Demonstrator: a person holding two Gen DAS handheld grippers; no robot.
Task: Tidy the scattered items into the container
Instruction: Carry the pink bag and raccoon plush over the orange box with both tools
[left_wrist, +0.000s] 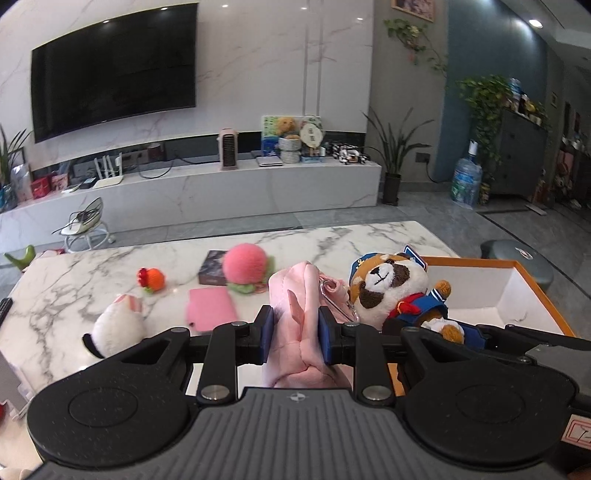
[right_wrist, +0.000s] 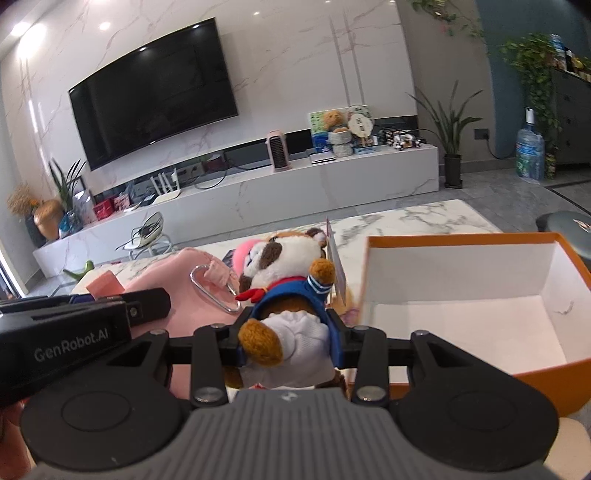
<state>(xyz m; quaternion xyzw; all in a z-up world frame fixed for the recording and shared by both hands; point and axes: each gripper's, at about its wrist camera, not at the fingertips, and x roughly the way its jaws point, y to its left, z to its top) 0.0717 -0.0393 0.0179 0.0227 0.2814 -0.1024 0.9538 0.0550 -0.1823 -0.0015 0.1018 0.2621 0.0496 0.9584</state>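
From my left camera I see the left claw (left_wrist: 295, 328) clenched on a pink plush toy (left_wrist: 295, 295), its blue pads pressed into the soft body, a silver carabiner (left_wrist: 338, 301) hanging off the toy's side. My right claw (right_wrist: 288, 339) grips a sailor-suited plush raccoon (right_wrist: 288, 266) low on its body — the head and red neckerchief stick up above the fingers. Both toys are held off the bench (left_wrist: 74, 273), side by side, the pink one touching the raccoon.

The bench is white marble with grey veining. Just right of the raccoon stands the container, an orange box (right_wrist: 461, 240) with a white inside, and I can see nothing lying in the part that shows. Left on the marble are a pink ball plush (left_wrist: 244, 265) with a green base, a dark box (left_wrist: 213, 272) just behind it, a flat pink pouch (left_wrist: 211, 308), a small orange and red toy (left_wrist: 152, 278) and a white plush (left_wrist: 118, 325) near the front edge.

Beyond the bench the floor is grey tile. A long marble TV console (left_wrist: 221, 184) runs under a wall-mounted television (left_wrist: 114, 70) — on it a pink heater (left_wrist: 229, 147), a white router (left_wrist: 109, 173) and a teddy bear among boxes. A potted plant (left_wrist: 393, 158) and a blue water bottle (left_wrist: 466, 181) stand at the right, by a grey cabinet draped with vines.
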